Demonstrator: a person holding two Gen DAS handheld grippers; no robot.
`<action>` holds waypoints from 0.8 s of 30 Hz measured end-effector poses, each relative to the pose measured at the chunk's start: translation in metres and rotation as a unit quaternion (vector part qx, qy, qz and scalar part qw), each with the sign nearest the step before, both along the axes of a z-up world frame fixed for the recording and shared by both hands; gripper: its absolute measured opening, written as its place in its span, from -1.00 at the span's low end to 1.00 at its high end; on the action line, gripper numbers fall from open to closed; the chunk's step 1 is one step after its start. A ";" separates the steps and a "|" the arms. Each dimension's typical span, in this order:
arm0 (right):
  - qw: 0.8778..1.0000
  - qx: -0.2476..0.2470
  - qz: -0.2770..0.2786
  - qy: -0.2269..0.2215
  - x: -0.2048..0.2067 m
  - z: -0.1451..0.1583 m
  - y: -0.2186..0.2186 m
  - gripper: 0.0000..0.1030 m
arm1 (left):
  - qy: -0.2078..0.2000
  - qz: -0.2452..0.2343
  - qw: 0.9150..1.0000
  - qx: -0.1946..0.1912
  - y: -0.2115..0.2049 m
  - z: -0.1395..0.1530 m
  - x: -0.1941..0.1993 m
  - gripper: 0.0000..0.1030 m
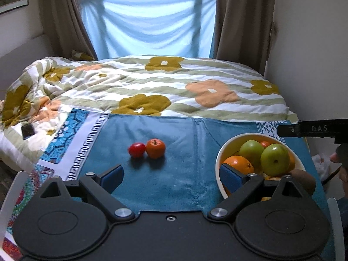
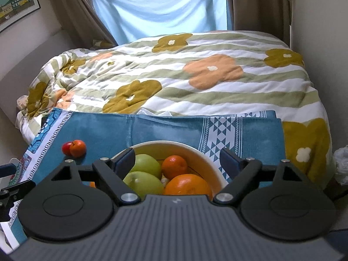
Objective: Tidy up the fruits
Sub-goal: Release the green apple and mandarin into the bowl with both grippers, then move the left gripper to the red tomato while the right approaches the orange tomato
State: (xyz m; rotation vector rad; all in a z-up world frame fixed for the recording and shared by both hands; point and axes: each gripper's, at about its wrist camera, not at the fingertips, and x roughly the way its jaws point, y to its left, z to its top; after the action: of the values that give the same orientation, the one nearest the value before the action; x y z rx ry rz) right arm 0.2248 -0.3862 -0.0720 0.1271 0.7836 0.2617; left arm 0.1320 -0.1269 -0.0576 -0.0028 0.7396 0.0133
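— Both jaws gape wide, holding nothing: the left gripper (image 1: 170, 177) faces bare blue cloth (image 1: 174, 180), the right gripper (image 2: 177, 159) hangs over the bowl (image 2: 208, 161).

— Why there?

— Likely poised between loads. The bowl already holds green apples (image 2: 144, 163) and oranges (image 2: 188, 183); beyond it, two loose fruits lie touching on the cloth, a red one (image 1: 137, 149) beside an orange-red one (image 1: 155, 148).

— Anything unclear?

— A brown fruit (image 1: 304, 179) sits half hidden behind the left gripper's finger; the bowl's bottom is covered too.
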 end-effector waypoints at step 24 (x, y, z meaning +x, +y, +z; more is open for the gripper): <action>0.994 -0.035 0.097 -0.021 -0.045 0.051 0.102 1.00 | -0.015 -0.094 0.994 0.061 0.088 0.037 -0.002 1.00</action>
State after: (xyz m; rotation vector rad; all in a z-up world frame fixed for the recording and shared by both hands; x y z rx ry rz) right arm 0.1801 -0.2847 -0.0215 -0.0209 0.7623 0.4187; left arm 0.1305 -0.0385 -0.0204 0.1836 0.7053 -0.1217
